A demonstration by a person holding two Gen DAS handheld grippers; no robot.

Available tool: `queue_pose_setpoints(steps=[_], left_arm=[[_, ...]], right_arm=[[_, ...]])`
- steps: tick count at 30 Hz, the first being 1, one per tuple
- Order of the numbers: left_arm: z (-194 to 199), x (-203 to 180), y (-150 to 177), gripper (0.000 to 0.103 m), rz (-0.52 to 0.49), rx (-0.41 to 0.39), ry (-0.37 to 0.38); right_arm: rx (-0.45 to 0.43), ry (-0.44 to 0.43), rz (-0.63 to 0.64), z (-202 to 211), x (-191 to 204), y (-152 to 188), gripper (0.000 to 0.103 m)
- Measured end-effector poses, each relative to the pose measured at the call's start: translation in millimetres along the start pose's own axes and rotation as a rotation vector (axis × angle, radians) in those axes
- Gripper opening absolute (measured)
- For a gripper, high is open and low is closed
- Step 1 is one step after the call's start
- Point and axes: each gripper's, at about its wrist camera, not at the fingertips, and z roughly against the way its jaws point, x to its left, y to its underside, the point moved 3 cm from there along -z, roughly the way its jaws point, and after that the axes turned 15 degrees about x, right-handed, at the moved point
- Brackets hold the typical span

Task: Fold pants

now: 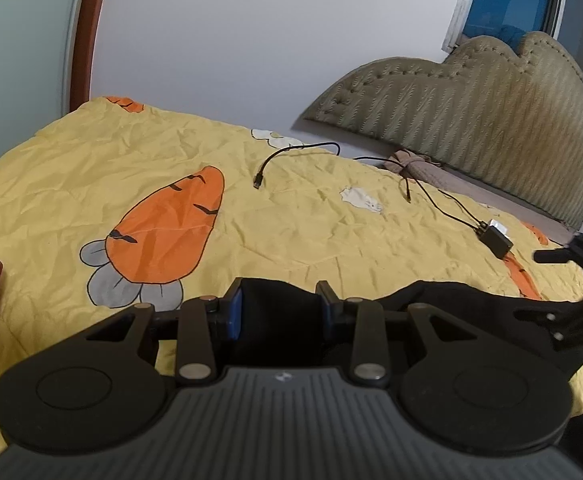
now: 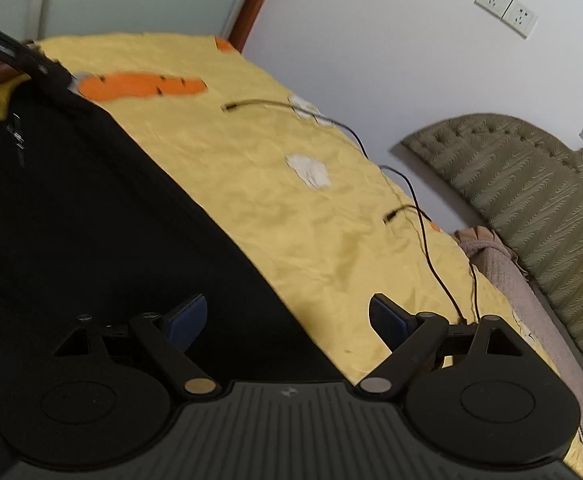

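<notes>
Draping black pants (image 2: 91,208), bunched in left hand-held gripper (image 1: 279,312)

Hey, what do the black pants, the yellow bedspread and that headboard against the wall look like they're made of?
Black pants: soft matte fabric, probably cotton or a knit; it drapes limply and shows no shine.
Yellow bedspread: thin woven cloth, likely cotton or a blend, finely creased, with printed carrots.
Headboard: padded upholstery in olive ribbed fabric, with button tufting along its edge.

Soft, even indoor light fills the room with only faint shadows, the black pants (image 2: 91,220) swallow all detail, the right wrist view smears with motion blur, and both fisheye views bend the wall (image 1: 231,40) edges.
</notes>
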Motion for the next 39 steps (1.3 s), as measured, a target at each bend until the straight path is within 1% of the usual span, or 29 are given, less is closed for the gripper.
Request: queue_pose_setpoints(steps=[4,6,10,11,14,18,20,23,26,30,34,37,39], left_arm=[[8,-3,2,0.033,-0.001,-0.011,0.028],[11,-5,4,0.032,-0.003,-0.016,0.036],[16,-10,4,0.032,-0.010,-0.022,0.064],[18,-11,4,0.032,-0.008,-0.026,0.069],[25,-16,7,0.031,-0.017,-0.041,0.087],[33,-26,14,0.031,-0.047,-0.051,0.106],[38,-29,19,0.031,-0.055,-0.052,0.116],[48,-31,26,0.031,-0.066,-0.062,0.142],[59,-32,33,0.031,-0.063,-0.072,0.169],[71,-36,41,0.031,-0.069,-0.079,0.197],[87,-42,52,0.031,-0.084,-0.099,0.223],[97,-44,58,0.031,-0.089,-0.112,0.246],[103,-46,62,0.031,-0.096,-0.118,0.255]], right_arm=[[0.010,-0.032,-0.015,-13,-16,8,0.088],[0.007,-0.031,-0.002,-17,-17,11,0.088],[0.028,-0.041,0.016,-25,-21,17,0.087],[0.026,-0.038,0.019,-27,-22,19,0.086],[0.038,-0.044,0.012,-31,-27,26,0.070],[0.046,-0.037,0.016,-30,-30,40,0.058],[0.052,-0.030,0.017,-29,-33,50,0.058],[0.073,0.006,0.024,-28,-39,63,0.058],[0.076,0.025,0.020,-27,-46,69,0.058],[0.064,0.007,0.022,-26,-49,64,0.058],[0.067,-0.026,0.084,-27,-37,59,0.058],[0.077,0.003,0.146,-31,-28,57,0.058],[0.103,0.012,0.168,-36,-27,56,0.059]])
